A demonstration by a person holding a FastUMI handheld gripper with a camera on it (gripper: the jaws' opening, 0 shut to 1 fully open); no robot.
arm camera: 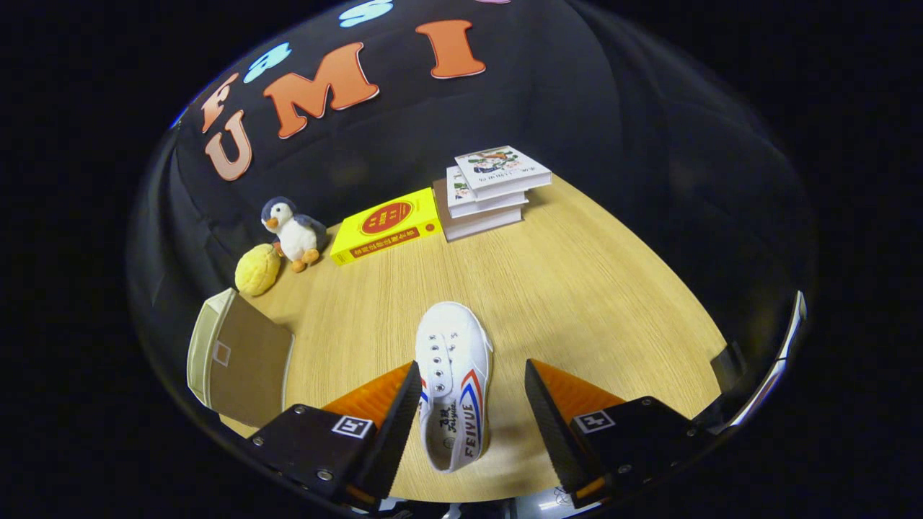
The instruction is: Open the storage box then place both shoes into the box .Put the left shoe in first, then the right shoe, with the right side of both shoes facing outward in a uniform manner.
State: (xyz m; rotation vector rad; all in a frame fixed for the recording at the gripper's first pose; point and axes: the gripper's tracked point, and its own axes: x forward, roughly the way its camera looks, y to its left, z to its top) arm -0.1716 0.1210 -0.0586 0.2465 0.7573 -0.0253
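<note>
At the far left, near the table's (577, 288) left edge, stands the storage box (238, 357), a pale-walled container with a brown panel facing the view and a small square mark on that panel; whether it is open or closed cannot be told from here. Just beyond the box lies a yellow, knobbly soft toy (257, 269), and touching its right side stands a plush penguin (292, 232), upright, against the dark cloth wall. To the right of the penguin a yellow book (386, 225) lies flat on the light wooden table. Just beside it, further right, is a stack of books (490, 191), the topmost one turned a little askew from those under it.

Nearer the view, a white canvas shoe (454, 382) sits on the table with its toe pointing away toward the books and its heel opening toward the gripper (472, 414). It has red and blue stripes on its side and eyelets without visible laces. The jaws stand wide apart, one on either side of the shoe's rear half. The left finger (400, 411) is close against the shoe's left side, perhaps touching it, while the right finger (544, 414) is apart from the shoe with bare table showing between them. Neither presses visibly into the canvas.
</note>
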